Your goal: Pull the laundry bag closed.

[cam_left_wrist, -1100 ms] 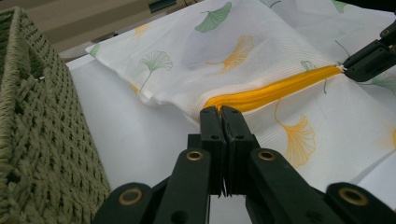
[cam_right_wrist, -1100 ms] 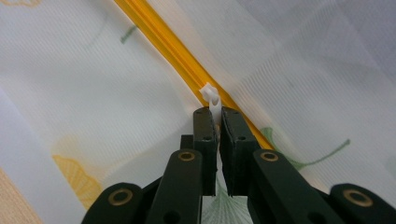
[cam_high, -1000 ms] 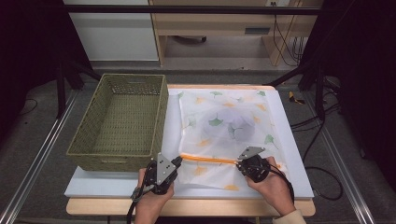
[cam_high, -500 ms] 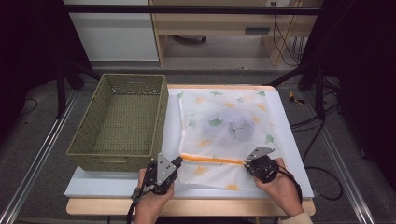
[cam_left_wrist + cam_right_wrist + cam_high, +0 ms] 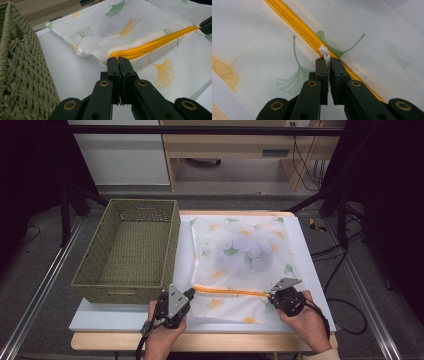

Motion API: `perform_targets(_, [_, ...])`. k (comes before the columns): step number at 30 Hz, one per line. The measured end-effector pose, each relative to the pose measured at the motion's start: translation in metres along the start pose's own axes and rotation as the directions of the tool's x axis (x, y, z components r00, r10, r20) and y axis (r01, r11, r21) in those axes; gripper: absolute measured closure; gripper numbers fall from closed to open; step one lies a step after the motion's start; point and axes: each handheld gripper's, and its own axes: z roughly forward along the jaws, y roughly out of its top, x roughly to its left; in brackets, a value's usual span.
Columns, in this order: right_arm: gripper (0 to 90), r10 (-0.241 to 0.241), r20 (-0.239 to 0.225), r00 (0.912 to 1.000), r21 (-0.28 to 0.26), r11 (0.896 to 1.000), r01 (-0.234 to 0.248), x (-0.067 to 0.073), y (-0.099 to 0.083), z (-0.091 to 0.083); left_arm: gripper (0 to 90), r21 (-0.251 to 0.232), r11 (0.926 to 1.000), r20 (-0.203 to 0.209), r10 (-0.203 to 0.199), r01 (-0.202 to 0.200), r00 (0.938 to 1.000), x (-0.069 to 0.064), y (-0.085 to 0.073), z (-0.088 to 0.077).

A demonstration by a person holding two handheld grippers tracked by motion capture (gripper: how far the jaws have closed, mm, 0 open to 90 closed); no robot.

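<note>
Orange zipper point(image 5: 231, 291) crosswise (gripper-to-gripper)

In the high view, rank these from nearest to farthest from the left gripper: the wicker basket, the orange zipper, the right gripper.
From the left gripper:
1. Orange zipper: its near end sits at the jaws.
2. Wicker basket: just behind, on the table's left.
3. Right gripper: at the zipper's far end, on the right.

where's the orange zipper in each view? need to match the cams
High view: orange zipper runs level across the near part of the mesh bag, from the left tool to the right tool.
Left gripper view: zipper slants from the jaw tips at centre up to the right edge.
Right gripper view: zipper runs diagonally from top left down behind the jaws.
Shared landmark: the white zipper pull, pinched by the right tool.
</note>
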Motion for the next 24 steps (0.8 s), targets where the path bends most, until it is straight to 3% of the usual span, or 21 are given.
perform_targets(24, [85.9, 0.088, 0.023, 0.9959, -0.014, 0.996, -0.088, -0.027, -0.026, -0.013, 88.3, 0.007, 1.0000, -0.004, 0.002, -0.002, 1.0000, -0.001, -0.002, 0.002])
